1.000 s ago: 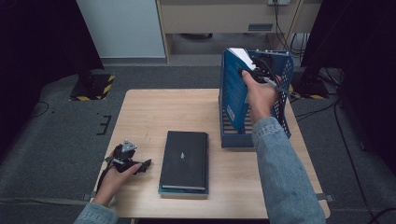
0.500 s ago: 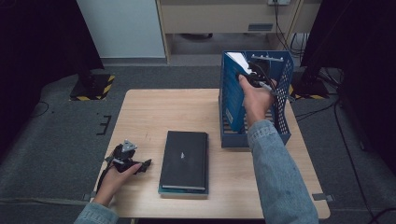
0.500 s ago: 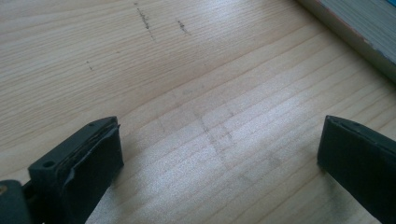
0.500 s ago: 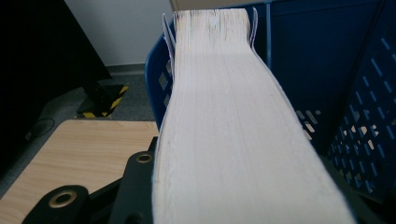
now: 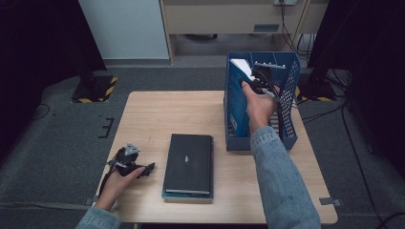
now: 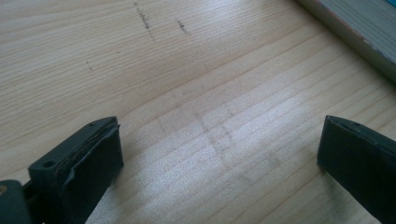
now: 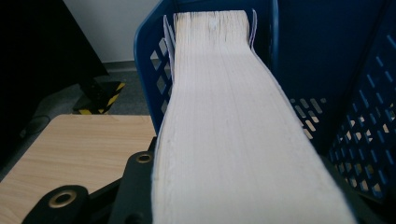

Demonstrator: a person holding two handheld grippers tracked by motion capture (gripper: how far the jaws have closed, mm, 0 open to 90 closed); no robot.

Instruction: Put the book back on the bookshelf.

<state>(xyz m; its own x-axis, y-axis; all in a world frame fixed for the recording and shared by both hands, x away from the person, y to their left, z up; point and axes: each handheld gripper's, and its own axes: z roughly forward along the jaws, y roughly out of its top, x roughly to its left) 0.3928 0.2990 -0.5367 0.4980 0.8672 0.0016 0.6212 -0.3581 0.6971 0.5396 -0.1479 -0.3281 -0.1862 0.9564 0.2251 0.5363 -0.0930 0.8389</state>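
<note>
My right gripper (image 5: 260,78) is shut on a thick blue-covered book (image 5: 237,98) held upright in the left slot of a blue mesh file rack (image 5: 290,109). In the right gripper view the book's white page edges (image 7: 219,116) run away from me between the jaws into the rack (image 7: 364,130). My left gripper (image 5: 143,169) lies on the wooden table (image 5: 157,114) near its front left corner, just left of a black book (image 5: 188,160) lying flat. Its jaws (image 6: 219,158) stand wide apart over bare wood with nothing between them.
The black book rests on another book with a teal edge (image 5: 186,195), whose page side (image 6: 359,23) shows in the left gripper view. Dark stands with yellow-black bases (image 5: 93,88) flank the table. A cabinet and cables stand behind.
My right hand has sunk a little, carrying the book deeper into the rack's left slot. The left hand and the black book have kept still.
</note>
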